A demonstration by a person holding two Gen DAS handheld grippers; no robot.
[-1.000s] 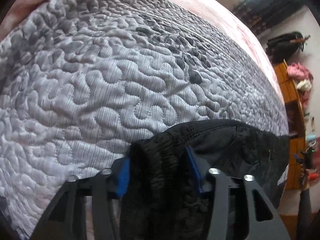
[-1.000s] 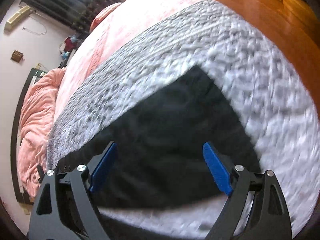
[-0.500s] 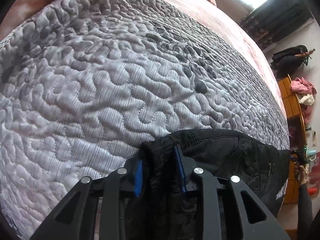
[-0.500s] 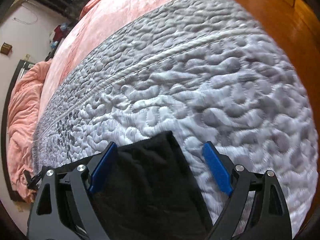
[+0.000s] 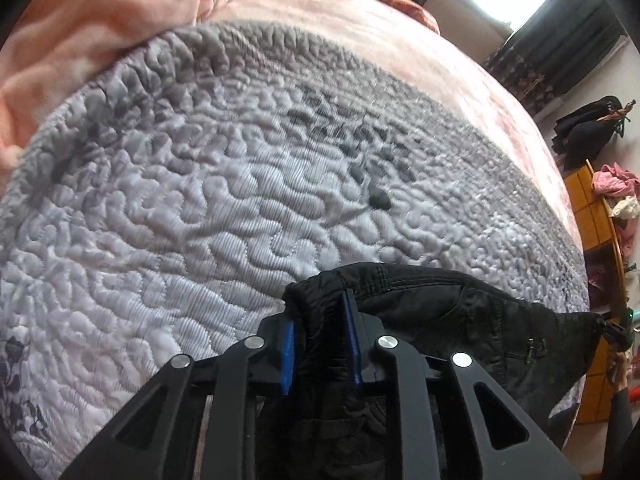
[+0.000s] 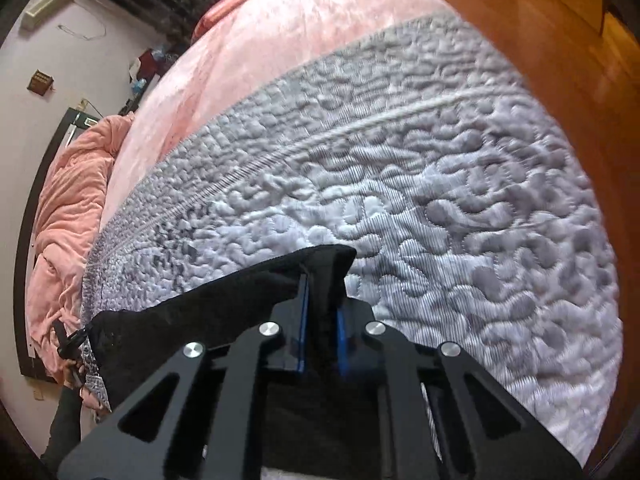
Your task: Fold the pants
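Note:
Black pants (image 5: 460,320) lie on a grey quilted bedspread (image 5: 240,200). My left gripper (image 5: 320,332) is shut on a bunched corner of the pants, and the cloth stretches from it to the right. In the right wrist view my right gripper (image 6: 322,320) is shut on another corner of the pants (image 6: 200,308), which stretch from it to the left. The cloth hangs taut between the two grippers, a little above the quilt (image 6: 440,200). The lower part of the pants is hidden under the grippers.
A pink blanket (image 5: 100,32) is bunched at the far left of the bed, and a pink sheet (image 6: 280,40) lies beyond the quilt. Orange wooden shelves (image 5: 600,220) with clothes stand at the right. Wooden floor (image 6: 560,20) borders the bed.
Both grippers have closed on corners of the pants; the right one was wide open half a second ago. The held edge has risen off the quilt and more of the bed shows.

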